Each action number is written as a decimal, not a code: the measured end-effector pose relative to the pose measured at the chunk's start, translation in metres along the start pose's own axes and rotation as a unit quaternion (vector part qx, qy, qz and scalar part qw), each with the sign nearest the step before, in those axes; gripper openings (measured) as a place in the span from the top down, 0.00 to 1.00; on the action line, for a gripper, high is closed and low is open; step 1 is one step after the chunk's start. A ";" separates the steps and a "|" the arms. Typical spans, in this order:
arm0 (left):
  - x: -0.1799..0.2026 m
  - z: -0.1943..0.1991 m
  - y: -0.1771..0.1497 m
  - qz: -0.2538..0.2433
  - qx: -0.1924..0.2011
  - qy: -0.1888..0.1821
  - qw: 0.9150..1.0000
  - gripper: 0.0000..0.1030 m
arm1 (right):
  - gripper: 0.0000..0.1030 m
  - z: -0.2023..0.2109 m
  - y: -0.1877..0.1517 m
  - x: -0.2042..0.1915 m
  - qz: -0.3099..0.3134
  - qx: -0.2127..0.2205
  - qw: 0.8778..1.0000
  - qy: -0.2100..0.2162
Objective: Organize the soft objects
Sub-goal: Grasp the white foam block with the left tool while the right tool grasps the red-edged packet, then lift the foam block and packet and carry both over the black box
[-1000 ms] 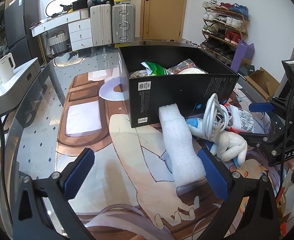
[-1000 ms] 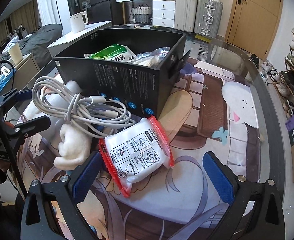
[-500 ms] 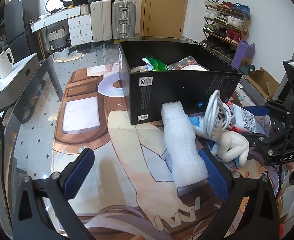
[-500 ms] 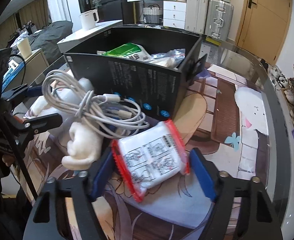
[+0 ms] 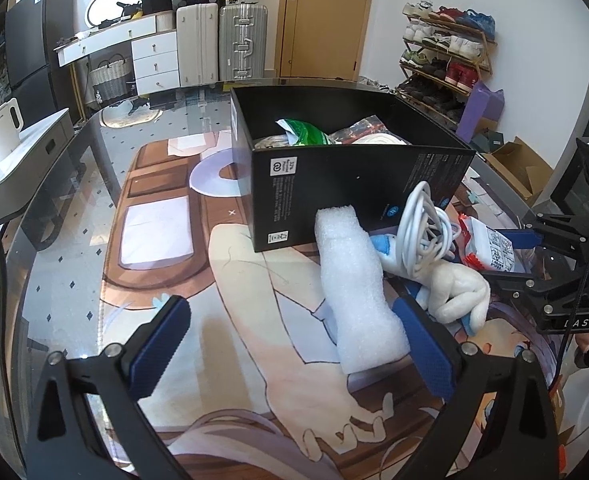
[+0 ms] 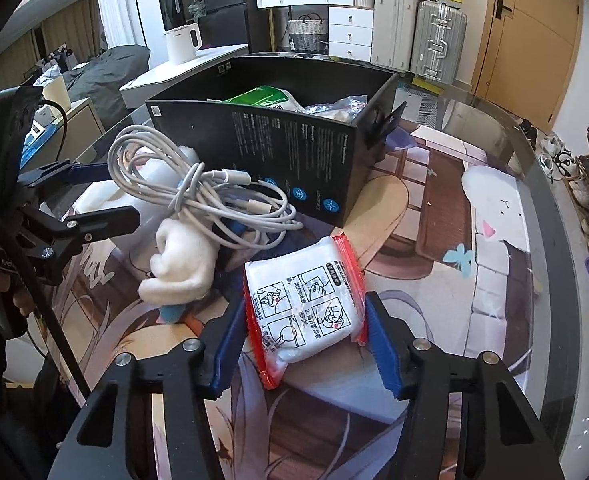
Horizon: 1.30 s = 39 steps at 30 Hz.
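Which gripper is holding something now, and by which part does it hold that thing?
The right gripper, jaws closing, has the red-edged white packet between its pads, by the packet's two long sides near its lower end. The left gripper holds nothing; the foam roll lies beside its right finger.

A: What stands along the far white wall [image 5: 406, 8]?

B: A closed wooden door with a dark handle [image 5: 322, 20], and left of it two upright hard-shell suitcases, one white [image 5: 197, 42] and one ribbed silver [image 5: 243, 42]. A white dresser with three drawers [image 5: 154, 60] stands beside them, a woven basket [image 5: 110, 76] under its curved top.

A: And to the right?

B: A slanted wooden shoe rack full of trainers [image 5: 446, 56], with an open cardboard box on the floor [image 5: 514, 164] nearby.

A: The work surface?

B: A glass-topped table over a printed cartoon mat [image 5: 162, 220]. A white electric kettle [image 6: 182, 42] sits on a grey side cabinet [image 6: 182, 70]. Tan curtains [image 6: 66, 36] hang at the left; daylight fills the room.
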State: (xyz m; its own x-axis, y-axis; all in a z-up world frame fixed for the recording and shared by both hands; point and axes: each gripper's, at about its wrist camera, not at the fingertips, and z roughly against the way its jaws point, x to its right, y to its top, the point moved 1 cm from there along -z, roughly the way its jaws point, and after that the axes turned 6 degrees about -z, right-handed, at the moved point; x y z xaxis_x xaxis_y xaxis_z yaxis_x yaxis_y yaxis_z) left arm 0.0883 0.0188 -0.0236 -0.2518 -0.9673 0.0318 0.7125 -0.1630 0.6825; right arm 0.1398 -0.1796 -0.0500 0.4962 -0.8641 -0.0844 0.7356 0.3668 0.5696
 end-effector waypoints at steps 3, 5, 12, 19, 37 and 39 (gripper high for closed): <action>0.001 -0.001 -0.001 0.000 -0.003 -0.006 1.000 0.23 | 0.44 0.002 -0.002 -0.001 -0.001 0.000 1.000 -0.001; 0.001 -0.002 -0.002 -0.002 -0.006 -0.014 1.000 0.37 | 0.44 0.002 -0.002 -0.001 -0.001 0.000 1.000 -0.001; 0.008 0.005 -0.004 -0.014 0.001 -0.024 1.000 0.77 | 0.44 0.010 -0.004 -0.004 -0.002 0.010 1.000 -0.003; 0.007 0.019 -0.008 -0.012 0.018 -0.025 0.999 0.81 | 0.44 0.024 -0.001 -0.010 0.000 0.030 1.000 -0.007; -0.011 0.067 0.008 0.012 0.089 -0.008 0.996 0.81 | 0.44 0.068 0.013 -0.026 0.004 0.095 0.995 -0.015; -0.011 0.070 0.011 0.012 0.094 -0.008 0.995 0.81 | 0.44 0.072 0.014 -0.028 0.003 0.101 0.995 -0.015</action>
State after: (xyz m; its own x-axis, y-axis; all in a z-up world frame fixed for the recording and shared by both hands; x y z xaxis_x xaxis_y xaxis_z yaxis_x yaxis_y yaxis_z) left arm 0.0532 0.0416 0.0341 -0.2480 -0.9668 0.0609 0.5833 -0.0988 0.8062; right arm 0.1034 -0.1754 0.0195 0.4840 -0.8732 -0.0575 0.6232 0.2978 0.7231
